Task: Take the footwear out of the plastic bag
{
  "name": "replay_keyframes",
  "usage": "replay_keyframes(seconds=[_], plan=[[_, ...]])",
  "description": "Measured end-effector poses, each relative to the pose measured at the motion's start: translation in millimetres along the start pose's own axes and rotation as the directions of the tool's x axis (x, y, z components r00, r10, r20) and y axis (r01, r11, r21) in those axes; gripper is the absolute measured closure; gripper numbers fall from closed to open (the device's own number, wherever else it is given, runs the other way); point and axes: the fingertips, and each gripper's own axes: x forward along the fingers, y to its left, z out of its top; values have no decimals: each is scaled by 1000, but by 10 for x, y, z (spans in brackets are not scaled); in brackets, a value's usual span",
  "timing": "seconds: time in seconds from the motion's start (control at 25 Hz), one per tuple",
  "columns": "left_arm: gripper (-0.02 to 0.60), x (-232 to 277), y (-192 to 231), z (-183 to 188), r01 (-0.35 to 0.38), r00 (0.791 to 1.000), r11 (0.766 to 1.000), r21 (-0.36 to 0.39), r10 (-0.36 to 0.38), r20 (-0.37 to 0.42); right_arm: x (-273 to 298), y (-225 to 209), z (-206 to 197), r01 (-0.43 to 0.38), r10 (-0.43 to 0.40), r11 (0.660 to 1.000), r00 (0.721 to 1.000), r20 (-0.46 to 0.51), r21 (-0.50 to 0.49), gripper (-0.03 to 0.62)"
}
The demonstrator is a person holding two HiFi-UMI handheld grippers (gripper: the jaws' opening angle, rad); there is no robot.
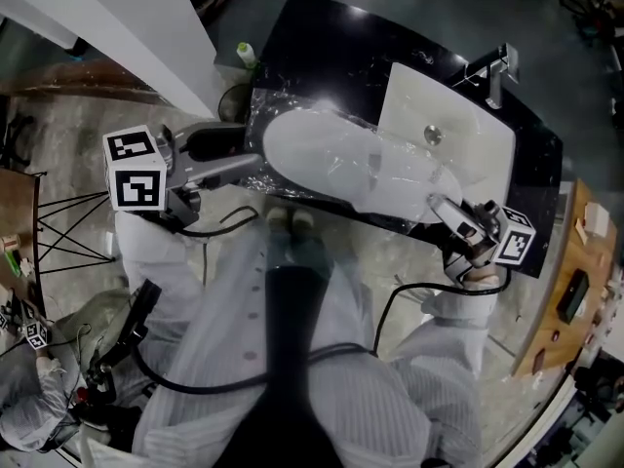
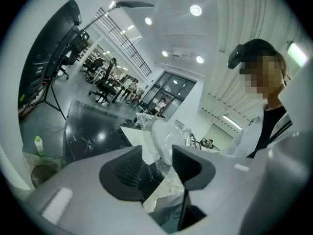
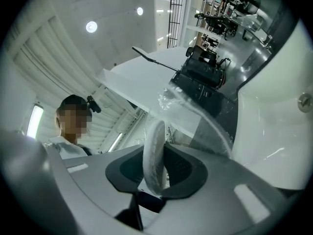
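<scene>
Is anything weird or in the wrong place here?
Yes: a white slipper, still in its crinkled plastic bag, lies across a black counter and overlaps the white sink, an odd spot for footwear. The right gripper pinches its edge.

The left claw (image 2: pixel 159 169) has its jaws apart. A white slipper (image 2: pixel 164 137) in a crinkled clear plastic bag (image 2: pixel 172 181) sits between them, closer to the right jaw. A black marbled worktop (image 2: pixel 93 133) lies beyond, to the left.
</scene>
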Motion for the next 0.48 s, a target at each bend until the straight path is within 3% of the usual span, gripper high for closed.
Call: replay_keyframes(seconds=[0.08,0.16,0.48], plan=[[509,22,10,4,-22,1000,1000,18,23,-6,16,9,-20,2,-2,1000,1000,-10,-4,493],[579,22,36,14,-51,999,998,30,51,-6,12,-3,-42,15,-15,1000,1000,-18,-7,485],[581,-108,-6,103,-54,998,997,56,53,26,-54,-68,-205,33,-32,999,997,-71,16,477]])
